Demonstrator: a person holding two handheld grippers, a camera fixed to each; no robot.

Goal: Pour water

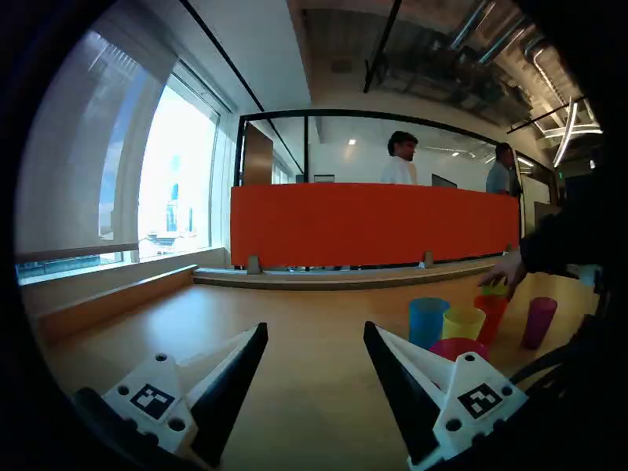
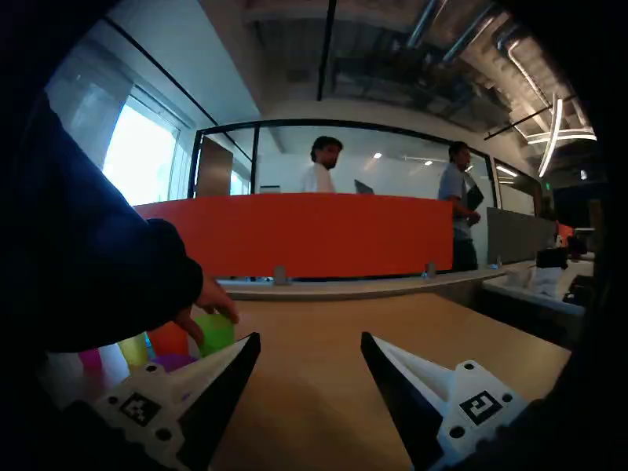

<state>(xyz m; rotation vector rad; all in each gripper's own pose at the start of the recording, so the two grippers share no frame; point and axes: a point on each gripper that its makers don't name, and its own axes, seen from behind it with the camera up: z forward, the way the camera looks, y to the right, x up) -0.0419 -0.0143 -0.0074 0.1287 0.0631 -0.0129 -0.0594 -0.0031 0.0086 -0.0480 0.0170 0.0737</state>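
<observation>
Fingers apart on left gripper and right gripper; left gripper view has blue cup, right gripper view green cup.

A cluster of plastic cups stands upright at the right of the wooden table in the left gripper view: a blue cup and a yellow cup side by side, an orange cup just behind the yellow, a purple cup slightly apart at the far right, and the rim of a pink cup nearest the camera. A green cup sits at the orange one's mouth under a hand. In the right gripper view the fingers hold the green cup, with orange, yellow and pink ones beside it, partly hidden.
</observation>
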